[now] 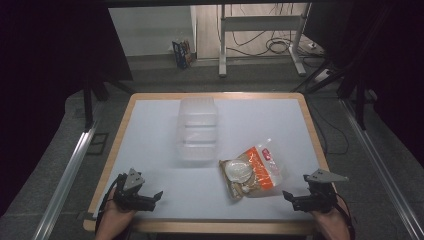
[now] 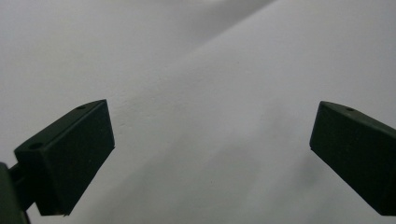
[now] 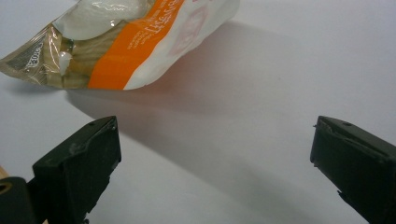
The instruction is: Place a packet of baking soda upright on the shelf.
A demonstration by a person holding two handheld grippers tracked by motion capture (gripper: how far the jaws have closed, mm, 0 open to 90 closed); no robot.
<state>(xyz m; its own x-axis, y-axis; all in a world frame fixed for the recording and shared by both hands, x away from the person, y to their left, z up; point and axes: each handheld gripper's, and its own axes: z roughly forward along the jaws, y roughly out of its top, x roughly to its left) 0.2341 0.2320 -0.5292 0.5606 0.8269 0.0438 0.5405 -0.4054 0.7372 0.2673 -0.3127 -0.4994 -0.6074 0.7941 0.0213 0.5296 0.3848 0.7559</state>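
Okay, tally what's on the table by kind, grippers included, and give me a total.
Clear box: 1
Snack bag: 1
Grippers: 2, left and right, both open and holding nothing
Total: 4

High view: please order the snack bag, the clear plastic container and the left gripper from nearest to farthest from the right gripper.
1. The snack bag, just to the left of the right gripper, in the near right part of the table.
2. The clear plastic container, farther back, near the middle of the table.
3. The left gripper, across the table at its near left edge.
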